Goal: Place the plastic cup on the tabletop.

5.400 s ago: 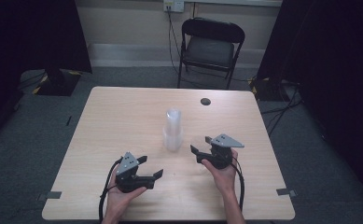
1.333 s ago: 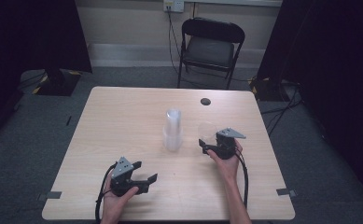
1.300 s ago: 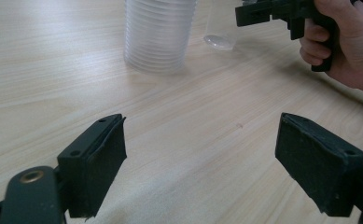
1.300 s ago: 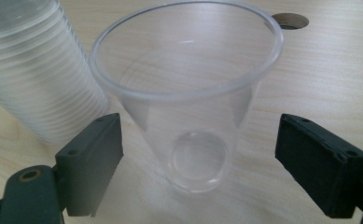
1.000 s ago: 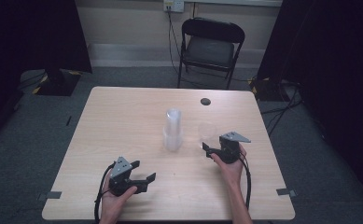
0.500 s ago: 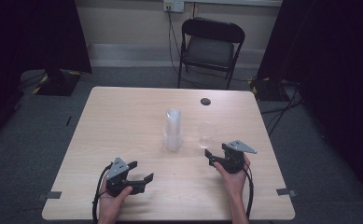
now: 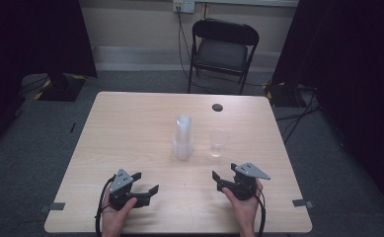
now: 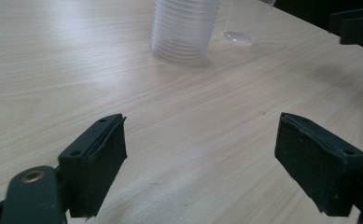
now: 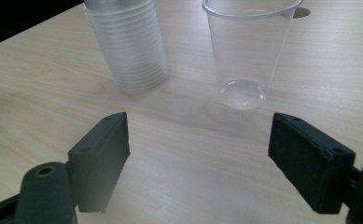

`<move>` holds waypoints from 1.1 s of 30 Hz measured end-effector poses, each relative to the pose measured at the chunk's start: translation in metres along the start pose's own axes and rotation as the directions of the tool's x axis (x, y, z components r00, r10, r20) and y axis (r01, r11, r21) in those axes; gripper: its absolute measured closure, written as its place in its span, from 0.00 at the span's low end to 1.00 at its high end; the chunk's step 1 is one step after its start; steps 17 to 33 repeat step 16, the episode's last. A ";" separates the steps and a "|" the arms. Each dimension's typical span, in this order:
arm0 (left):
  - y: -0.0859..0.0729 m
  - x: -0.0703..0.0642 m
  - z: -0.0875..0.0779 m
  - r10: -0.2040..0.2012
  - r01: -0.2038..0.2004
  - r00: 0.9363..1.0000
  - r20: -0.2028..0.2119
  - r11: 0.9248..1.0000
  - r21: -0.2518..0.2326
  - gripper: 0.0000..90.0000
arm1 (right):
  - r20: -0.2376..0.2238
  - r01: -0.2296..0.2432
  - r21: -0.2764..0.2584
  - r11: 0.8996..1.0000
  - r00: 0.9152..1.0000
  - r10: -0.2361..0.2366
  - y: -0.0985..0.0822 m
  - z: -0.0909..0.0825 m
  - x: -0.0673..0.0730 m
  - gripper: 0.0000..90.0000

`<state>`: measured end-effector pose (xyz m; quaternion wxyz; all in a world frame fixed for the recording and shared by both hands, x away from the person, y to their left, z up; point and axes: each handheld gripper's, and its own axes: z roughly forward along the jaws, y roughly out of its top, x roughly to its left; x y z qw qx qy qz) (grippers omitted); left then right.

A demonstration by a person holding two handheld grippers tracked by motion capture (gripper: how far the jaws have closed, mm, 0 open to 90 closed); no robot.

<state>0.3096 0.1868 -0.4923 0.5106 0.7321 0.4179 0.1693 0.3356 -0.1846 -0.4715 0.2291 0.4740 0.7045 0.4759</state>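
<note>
A single clear plastic cup (image 7: 218,142) is stood upright right of a cup stack (image 7: 183,137) mid-bench (image 7: 130,123). The right claw (image 9: 195,154), empty and just narrowing, and the left claw (image 8: 202,158) are held apart near them.

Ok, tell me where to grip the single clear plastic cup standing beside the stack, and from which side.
Grip the single clear plastic cup across its mid wall, coming level from the person's side with the right gripper, whose open jaws already face it. It stands upright, mouth up, and tapers to a narrow base, so a mid-height hold is probably steadiest. The thin wall likely flexes: squeeze lightly. The stack of clear cups stands apart to its left.
</note>
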 end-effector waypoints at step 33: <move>-0.004 -0.001 0.000 -0.032 0.031 0.999 -0.030 0.999 -0.027 0.19 | -0.031 0.006 -0.007 1.000 1.000 -0.006 -0.021 -0.027 0.031 0.19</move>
